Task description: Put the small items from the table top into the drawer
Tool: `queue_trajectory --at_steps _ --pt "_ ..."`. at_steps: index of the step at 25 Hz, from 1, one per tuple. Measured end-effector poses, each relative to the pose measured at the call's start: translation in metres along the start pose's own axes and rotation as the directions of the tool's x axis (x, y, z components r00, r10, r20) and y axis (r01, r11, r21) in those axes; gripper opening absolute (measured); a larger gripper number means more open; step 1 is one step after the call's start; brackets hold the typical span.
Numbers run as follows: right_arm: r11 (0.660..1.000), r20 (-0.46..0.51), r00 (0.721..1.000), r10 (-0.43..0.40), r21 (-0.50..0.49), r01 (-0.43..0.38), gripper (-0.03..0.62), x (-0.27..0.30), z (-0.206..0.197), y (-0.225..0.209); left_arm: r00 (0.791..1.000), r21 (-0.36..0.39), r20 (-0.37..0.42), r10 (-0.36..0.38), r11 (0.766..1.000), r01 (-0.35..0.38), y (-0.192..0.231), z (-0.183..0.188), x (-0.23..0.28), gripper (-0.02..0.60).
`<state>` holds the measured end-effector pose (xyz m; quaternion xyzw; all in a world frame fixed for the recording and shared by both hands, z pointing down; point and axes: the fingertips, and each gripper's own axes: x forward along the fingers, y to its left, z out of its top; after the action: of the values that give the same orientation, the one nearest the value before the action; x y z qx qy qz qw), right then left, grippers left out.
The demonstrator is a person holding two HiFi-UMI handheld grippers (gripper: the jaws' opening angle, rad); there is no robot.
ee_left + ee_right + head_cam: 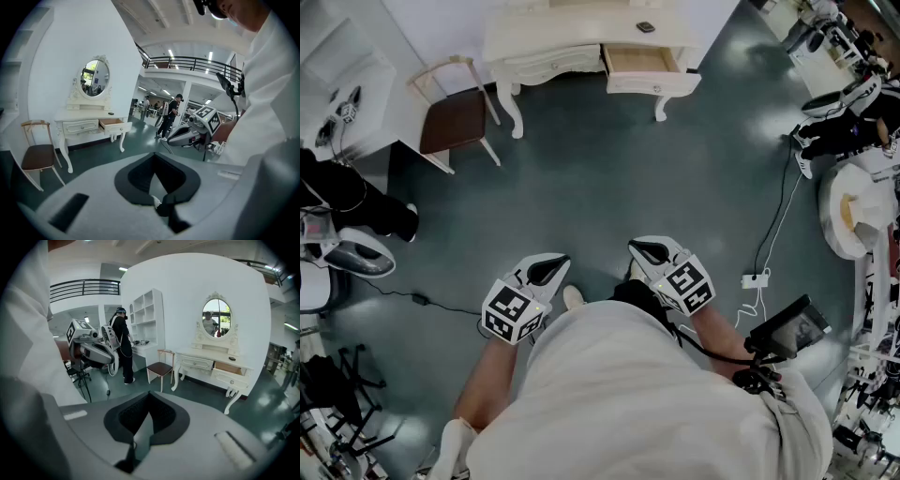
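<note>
Both shut, empty: left hand-held gripper (546, 270), right hand-held gripper (649, 251). Well ahead: small dark item (646, 27) on tabletop (567, 26), just behind open drawer (639, 61); right side slightly nearer.

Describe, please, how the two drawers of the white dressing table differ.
Beside the chair, the near drawer is shut, while the far drawer is pulled out. The near drawer shows only its cream front; the far drawer shows a wood-coloured inside, apparently empty. Both have cream fronts with a small knob.
</note>
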<state>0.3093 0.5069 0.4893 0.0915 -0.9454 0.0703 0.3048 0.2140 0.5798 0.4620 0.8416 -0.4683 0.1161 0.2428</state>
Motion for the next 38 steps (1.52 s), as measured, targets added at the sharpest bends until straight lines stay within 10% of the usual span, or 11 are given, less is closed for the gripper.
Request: queue_trajectory --at_steps 10,22,38 --pt "0.999 -0.024 0.999 -0.032 0.021 0.033 0.0 0.01 0.007 -0.021 0.999 0.01 0.005 -0.05 0.999 0.05 0.028 0.014 0.019 0.002" --pt "1.0 0.065 0.998 -0.008 0.001 0.008 0.057 0.026 0.065 -0.144 1.0 0.105 -0.022 0.007 0.994 -0.005 0.061 0.121 0.08 0.002" --pt "0.993 0.013 0.999 -0.051 0.106 0.049 0.067 0.142 0.101 -0.274 0.999 0.05 -0.034 -0.036 0.998 0.037 0.218 0.163 0.155 0.002"
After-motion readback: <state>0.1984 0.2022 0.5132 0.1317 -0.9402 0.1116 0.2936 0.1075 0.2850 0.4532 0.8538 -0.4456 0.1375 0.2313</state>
